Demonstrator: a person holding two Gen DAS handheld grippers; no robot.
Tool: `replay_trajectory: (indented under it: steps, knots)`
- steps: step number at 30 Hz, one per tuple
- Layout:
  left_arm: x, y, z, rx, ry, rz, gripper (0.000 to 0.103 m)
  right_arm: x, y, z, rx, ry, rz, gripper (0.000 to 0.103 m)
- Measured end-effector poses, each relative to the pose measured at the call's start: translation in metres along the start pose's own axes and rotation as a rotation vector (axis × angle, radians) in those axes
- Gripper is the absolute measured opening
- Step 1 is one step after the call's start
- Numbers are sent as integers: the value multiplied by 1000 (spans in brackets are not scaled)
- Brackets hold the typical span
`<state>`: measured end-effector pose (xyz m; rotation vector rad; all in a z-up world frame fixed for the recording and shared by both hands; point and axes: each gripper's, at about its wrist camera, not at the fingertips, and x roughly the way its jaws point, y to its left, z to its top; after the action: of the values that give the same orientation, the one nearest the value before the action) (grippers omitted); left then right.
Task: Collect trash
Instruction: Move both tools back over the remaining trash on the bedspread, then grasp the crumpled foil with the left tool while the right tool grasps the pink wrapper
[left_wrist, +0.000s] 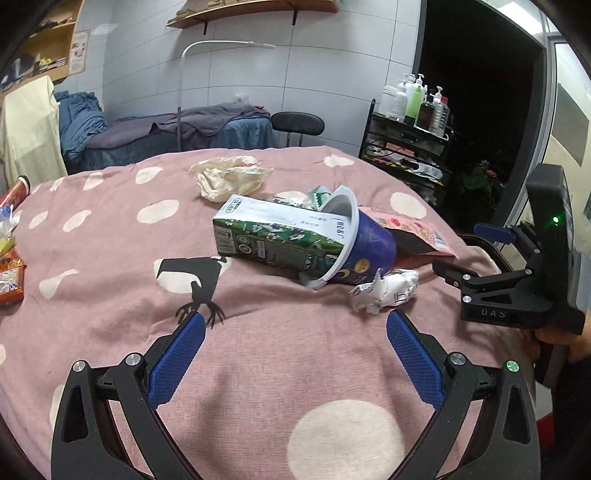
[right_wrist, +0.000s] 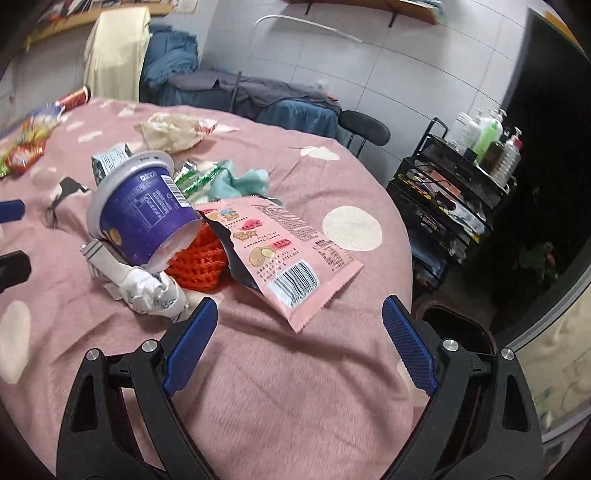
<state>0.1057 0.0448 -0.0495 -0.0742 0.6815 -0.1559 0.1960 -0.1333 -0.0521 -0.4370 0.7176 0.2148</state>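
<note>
"UAS" on right hand-held gripper (left_wrist: 460, 254) (faint).

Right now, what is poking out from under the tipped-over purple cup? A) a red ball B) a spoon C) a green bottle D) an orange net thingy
D: in the right wrist view, an orange mesh net lies tucked under the base of the tipped purple cup, beside the pink snack bag.

one blue cup (right_wrist: 142, 218), one green carton (left_wrist: 273, 236), one pink packet (right_wrist: 291, 251), one crumpled wrapper (right_wrist: 147, 291) (white), one orange net (right_wrist: 201, 264)
</note>
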Motion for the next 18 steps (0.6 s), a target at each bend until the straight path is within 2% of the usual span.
replay_trajectory:
  steps: [2, 6, 9, 11, 12, 14, 16, 18]
  knots:
    - [0, 1, -1, -3, 5, -7, 97, 10, 4, 5, -39, 34, -17, 88]
    - [0, 1, -2, 8, 8, -31, 97, 23, 12, 14, -108, 46, -20, 80]
    - [3, -1, 1, 17, 8, -44, 97, 32, 13, 19, -132, 55, -15, 67]
    - [6, 0, 4, 8, 10, -63, 97, 36, 11, 20, -134, 63, 7, 48]
    - [7, 1, 5, 5, 10, -70, 97, 36, 10, 19, -129, 63, 18, 44]
    - [9, 2, 8, -4, 15, -77, 97, 34, 8, 19, -119, 56, 40, 22]
    - [11, 5, 11, -28, 19, -99, 97, 30, 7, 20, -108, 36, 41, 12]
    - [13, 6, 12, -49, 19, -124, 97, 25, 4, 19, -82, 16, 41, 8]
